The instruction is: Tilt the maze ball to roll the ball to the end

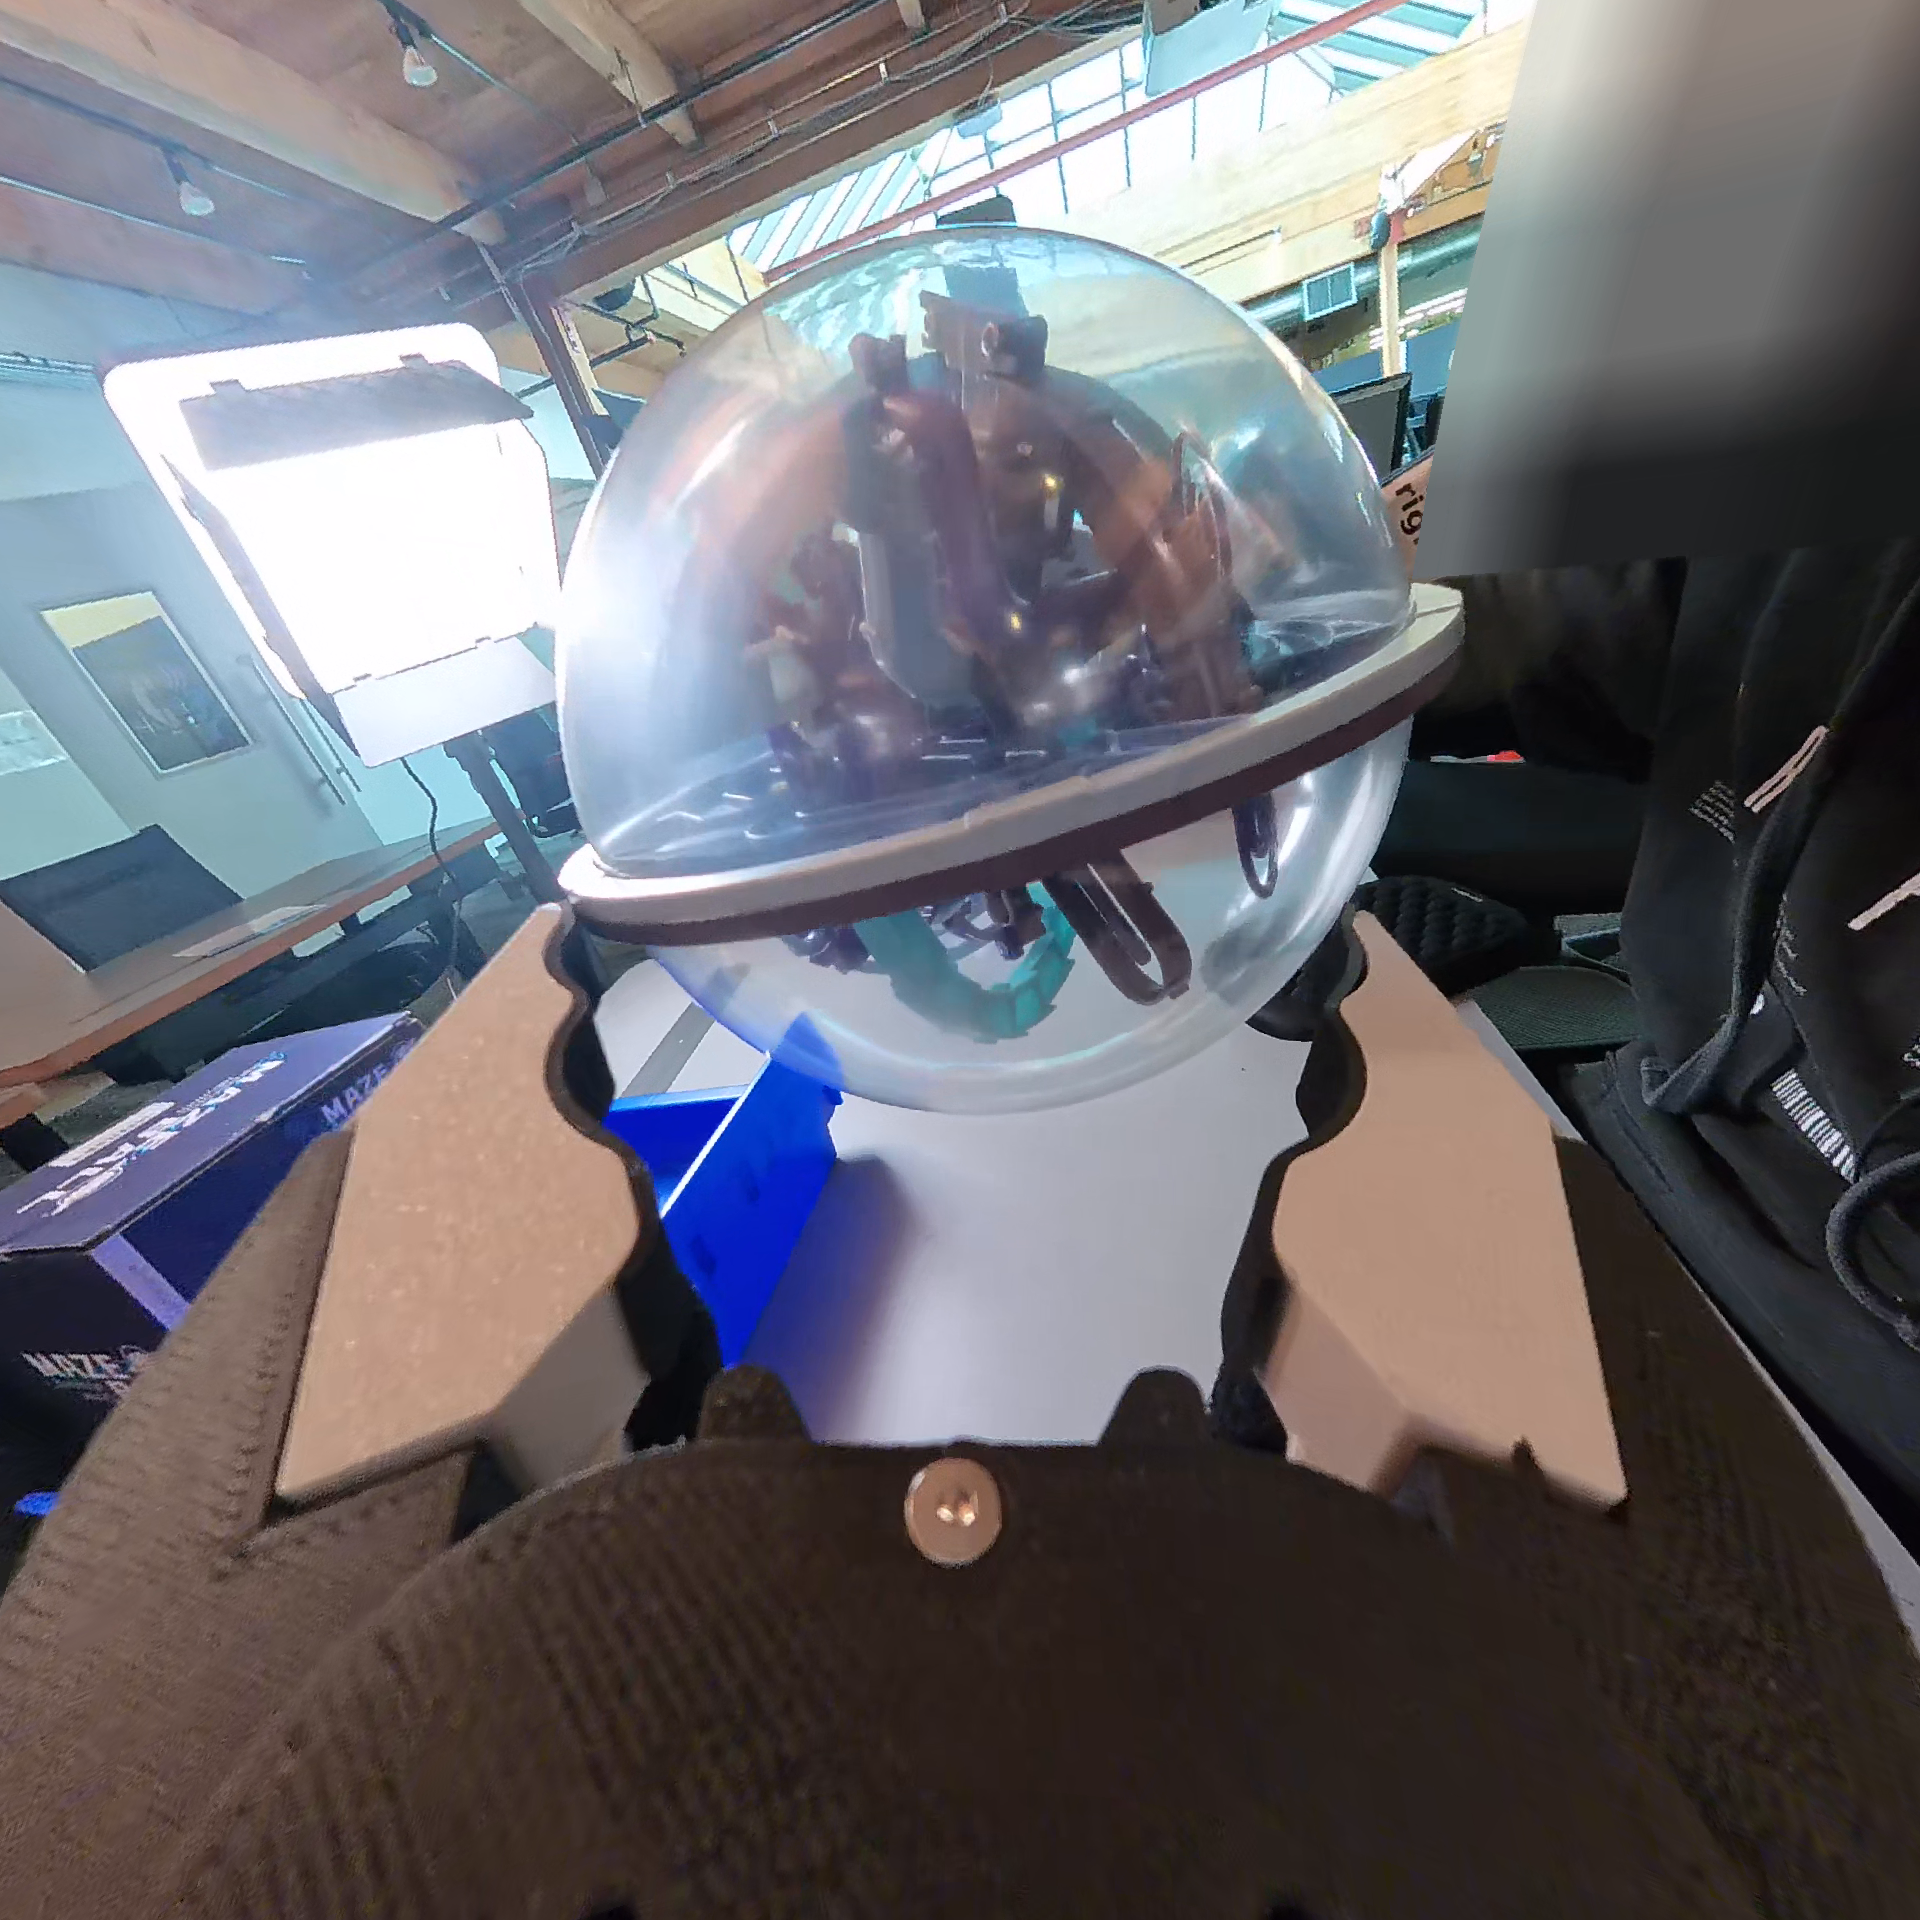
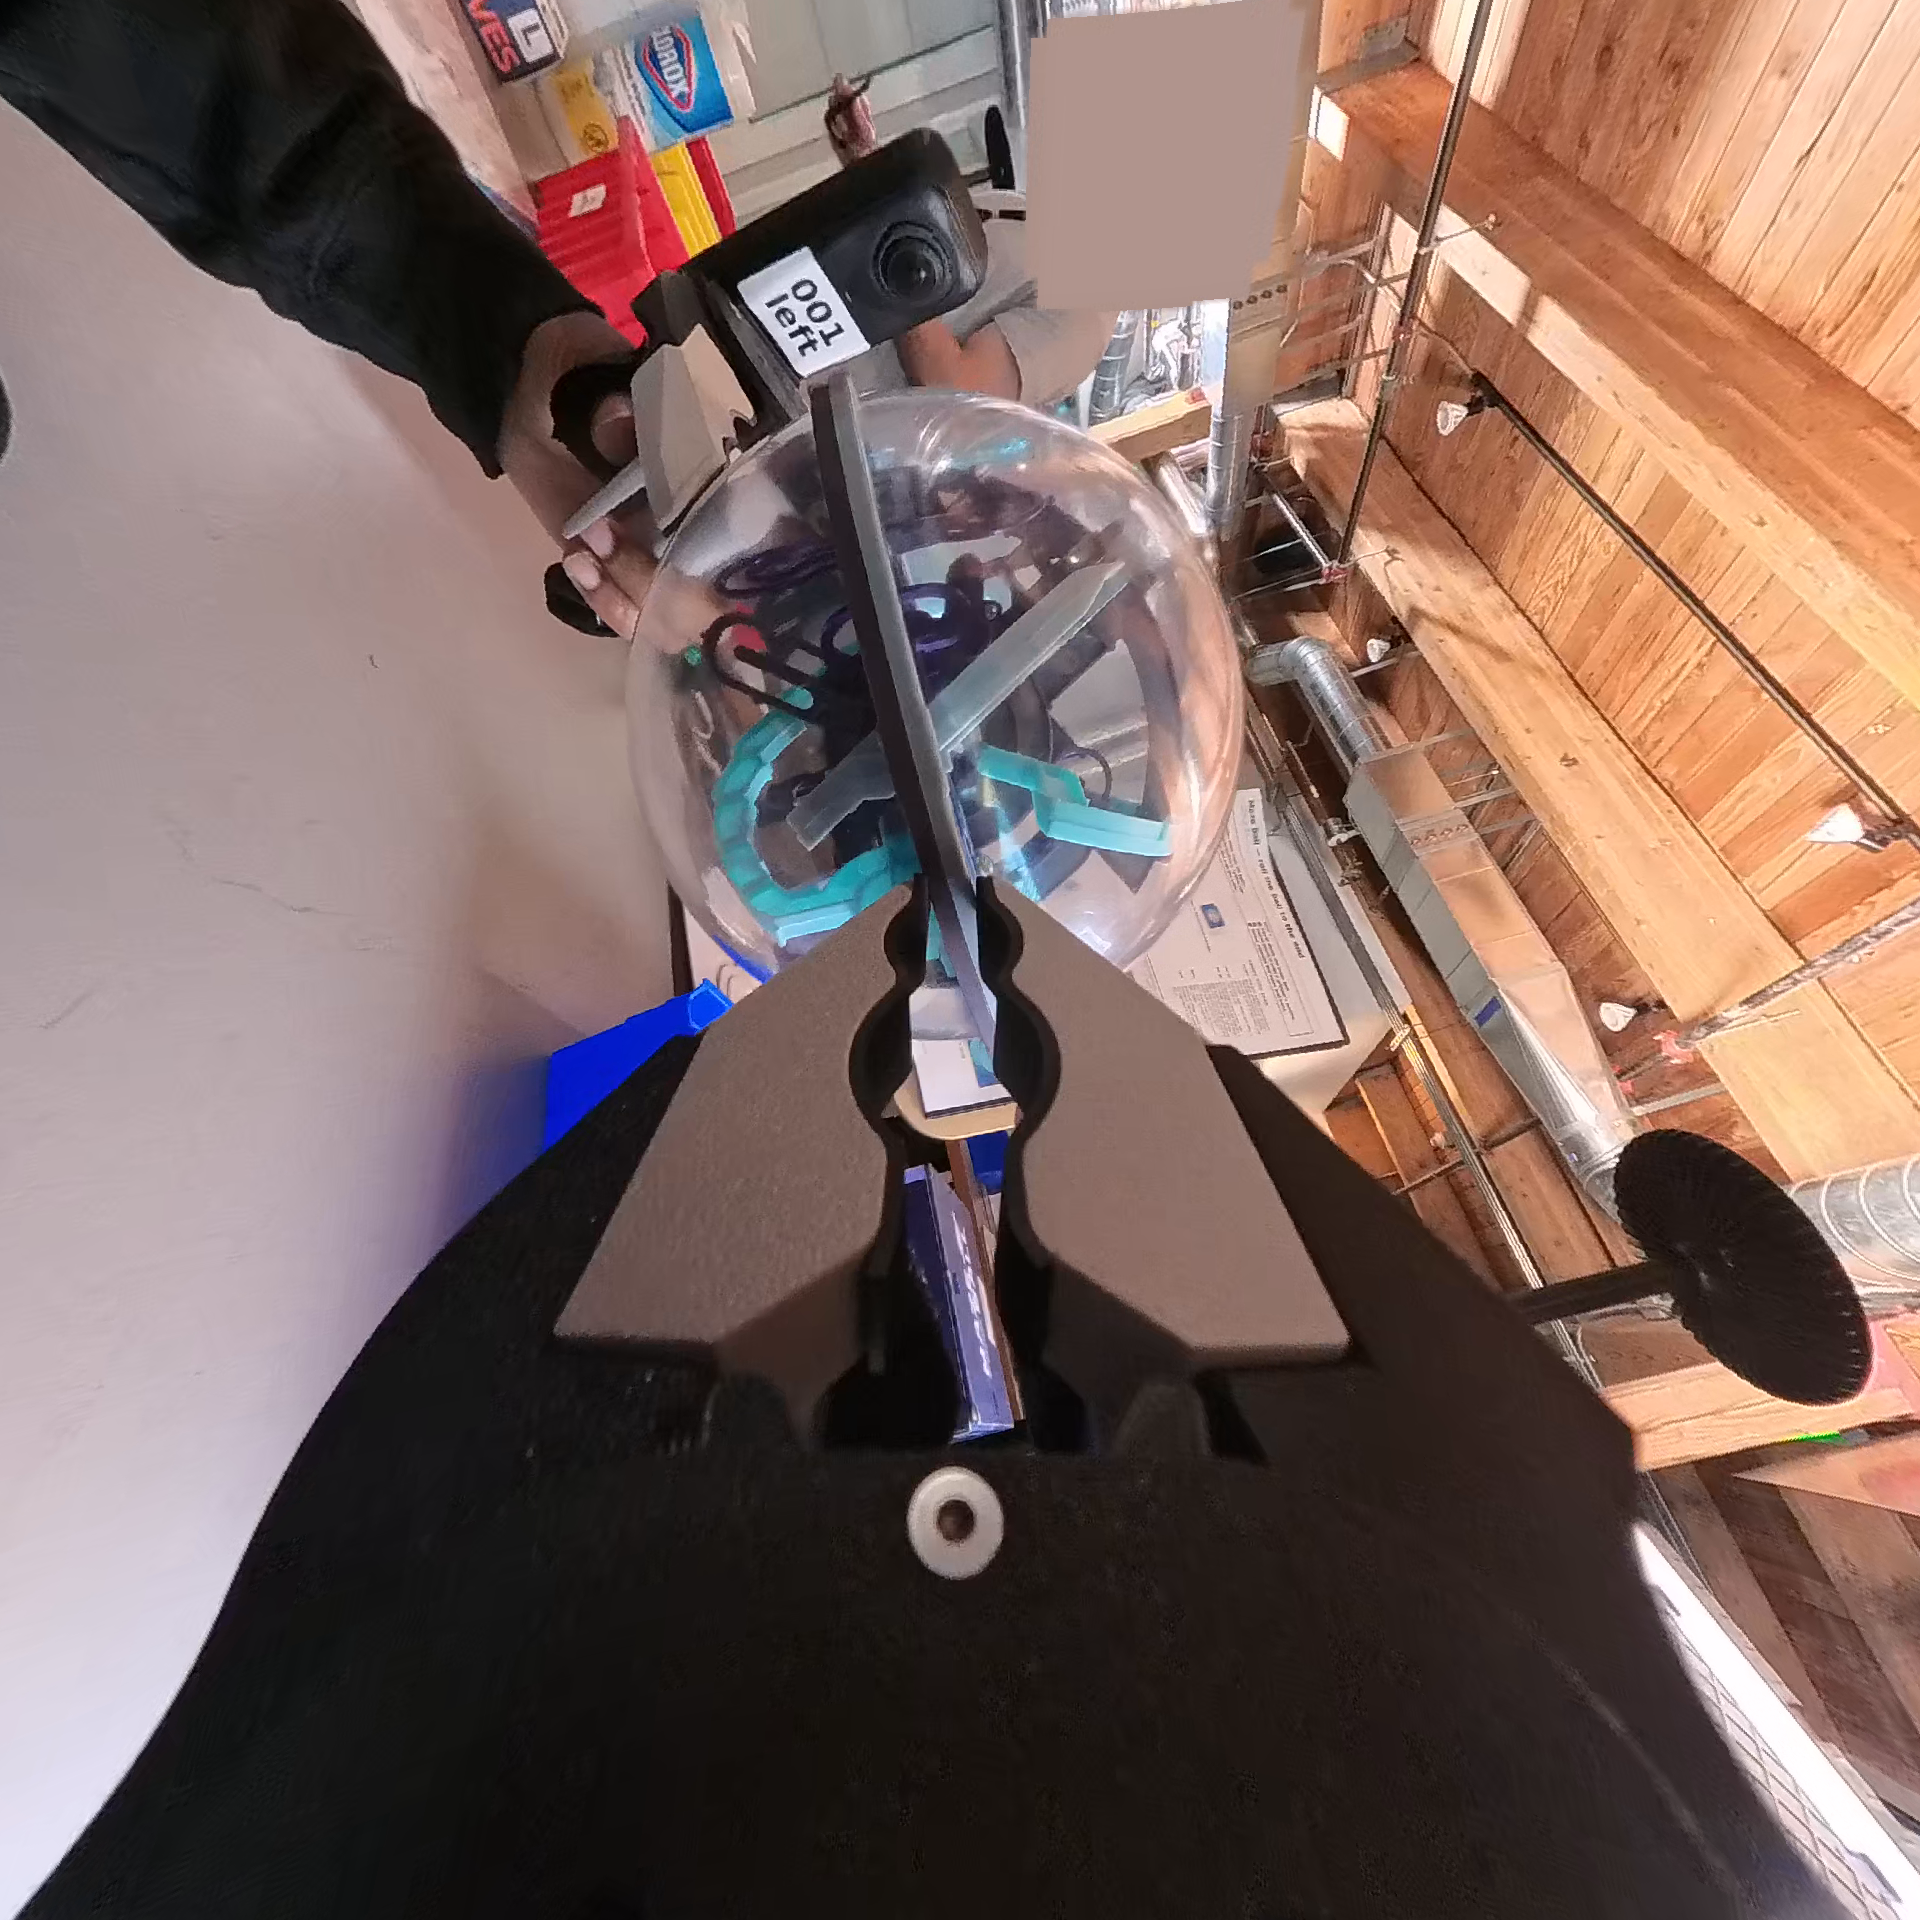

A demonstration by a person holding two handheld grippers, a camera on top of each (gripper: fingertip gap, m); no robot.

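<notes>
The maze ball (image 1: pixel 987 623) is a clear sphere with brown, teal and purple tracks inside and a grey ring (image 1: pixel 1039 810) around its middle. It is held tilted in the air above the white table (image 1: pixel 1039 1299). My left gripper (image 1: pixel 956 935) has its jaws wide apart, clasping the lower half of the sphere under the ring. My right gripper (image 2: pixel 951 894) is shut on the edge of the ring (image 2: pixel 883 644) of the maze ball (image 2: pixel 1091 644). The left gripper (image 2: pixel 686 447) also shows on the ball's far side there. I cannot make out the small rolling ball.
A blue bin (image 1: pixel 748 1174) stands on the table under the ball, and a dark blue box (image 1: pixel 156 1226) lies to the left. A bright light panel (image 1: pixel 343 520) stands behind. A person in a dark hoodie (image 1: pixel 1766 935) is close on the right.
</notes>
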